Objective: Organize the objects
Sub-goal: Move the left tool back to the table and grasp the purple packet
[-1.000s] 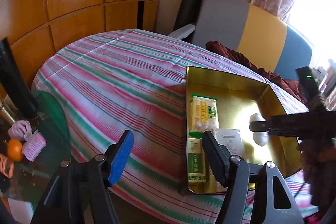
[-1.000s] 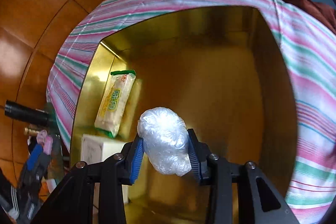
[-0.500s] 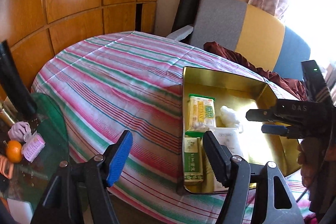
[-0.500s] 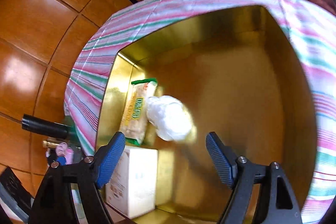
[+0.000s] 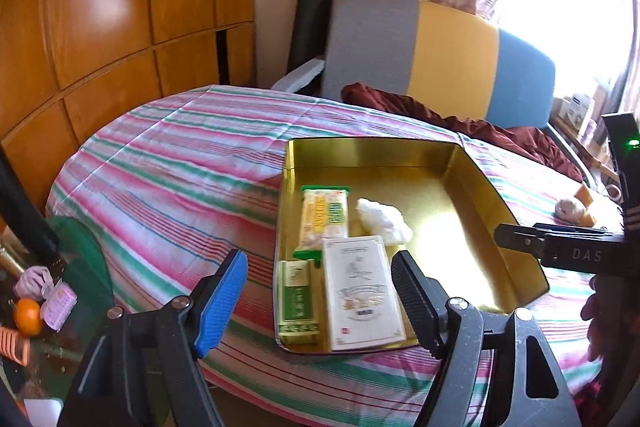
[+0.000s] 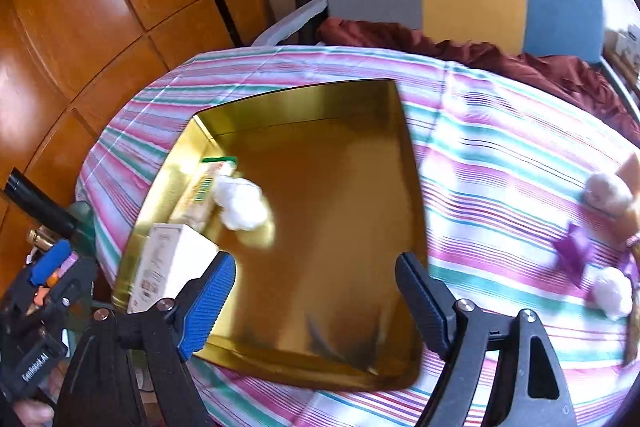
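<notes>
A gold tin tray (image 5: 472, 183) (image 6: 404, 155) sits on the striped tablecloth. Inside lie a yellow snack packet (image 5: 323, 217), a green packet (image 5: 298, 297), a white box (image 5: 360, 293) (image 6: 160, 267) and a white plastic-wrapped ball (image 5: 382, 221) (image 6: 240, 201). My right gripper (image 6: 316, 297) hangs above the tray's near end, jaws opening, nothing between them; it also shows at the right of the left wrist view. My left gripper (image 5: 320, 291) hovers over the tray's near left corner, jaws opening and empty.
More wrapped balls (image 6: 606, 187) (image 6: 612, 291) and a purple wrapper (image 6: 574, 253) lie on the cloth right of the tray. A chair with a maroon cloth (image 5: 460, 119) stands behind the table. A side table at left holds an orange (image 5: 28, 315) and a black bottle (image 5: 24, 215).
The right gripper let go of the white ball, which now lies in the tray beside the yellow packet, then opened wide and drew back and up. The left gripper shifted slightly and widened.
</notes>
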`<state>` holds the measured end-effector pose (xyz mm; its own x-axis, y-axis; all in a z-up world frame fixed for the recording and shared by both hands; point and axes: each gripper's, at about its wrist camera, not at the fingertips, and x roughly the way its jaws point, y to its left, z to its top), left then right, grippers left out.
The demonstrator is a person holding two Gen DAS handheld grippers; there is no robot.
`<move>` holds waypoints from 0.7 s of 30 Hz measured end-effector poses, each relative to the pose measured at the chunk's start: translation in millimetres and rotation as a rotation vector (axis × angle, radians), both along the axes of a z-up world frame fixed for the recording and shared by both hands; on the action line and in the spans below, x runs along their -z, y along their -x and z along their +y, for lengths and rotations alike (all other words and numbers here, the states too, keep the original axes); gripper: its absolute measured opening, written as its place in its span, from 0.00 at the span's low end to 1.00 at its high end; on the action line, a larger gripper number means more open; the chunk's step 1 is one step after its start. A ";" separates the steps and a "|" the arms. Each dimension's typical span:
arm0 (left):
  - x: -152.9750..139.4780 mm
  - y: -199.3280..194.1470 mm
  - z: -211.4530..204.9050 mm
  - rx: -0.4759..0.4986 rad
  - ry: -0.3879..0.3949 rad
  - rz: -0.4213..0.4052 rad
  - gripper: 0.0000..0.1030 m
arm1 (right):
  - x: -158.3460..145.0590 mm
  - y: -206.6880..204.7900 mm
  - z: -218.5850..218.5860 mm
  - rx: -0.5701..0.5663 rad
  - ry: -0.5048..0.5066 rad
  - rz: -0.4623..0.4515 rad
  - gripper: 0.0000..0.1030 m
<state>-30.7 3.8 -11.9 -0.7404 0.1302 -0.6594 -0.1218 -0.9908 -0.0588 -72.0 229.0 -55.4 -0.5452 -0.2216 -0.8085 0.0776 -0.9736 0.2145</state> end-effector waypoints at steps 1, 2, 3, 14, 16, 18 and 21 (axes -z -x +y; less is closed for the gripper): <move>-1.1 -1.0 3.6 0.009 0.002 0.001 0.73 | -0.3 -3.4 6.6 0.011 0.004 0.003 0.81; -2.2 -1.9 7.3 0.021 0.004 0.002 0.73 | -0.8 -7.4 14.3 0.025 0.008 0.007 0.81; -2.9 -2.6 10.9 0.031 0.007 0.002 0.74 | -1.7 -10.8 22.6 0.042 0.009 0.010 0.81; -8.4 -12.8 66.5 0.184 0.031 0.004 0.74 | 4.0 -39.0 130.2 0.242 -0.051 -0.039 0.81; -8.5 -14.3 77.8 0.214 0.033 0.000 0.74 | 1.1 -45.3 160.4 0.299 -0.053 -0.036 0.81; -8.4 -15.0 90.1 0.245 0.039 -0.006 0.74 | -6.0 -51.4 192.7 0.365 -0.066 -0.023 0.81; -9.1 -18.2 109.4 0.295 0.048 -0.010 0.74 | -19.5 -63.8 250.9 0.501 -0.072 0.013 0.81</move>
<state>-12.5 113.2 -2.8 -0.6686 0.3068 -0.6774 -0.4042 -0.9146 -0.0154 -8.2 480.0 -35.9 -0.5805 0.1266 -0.8044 -0.4011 -0.9041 0.1471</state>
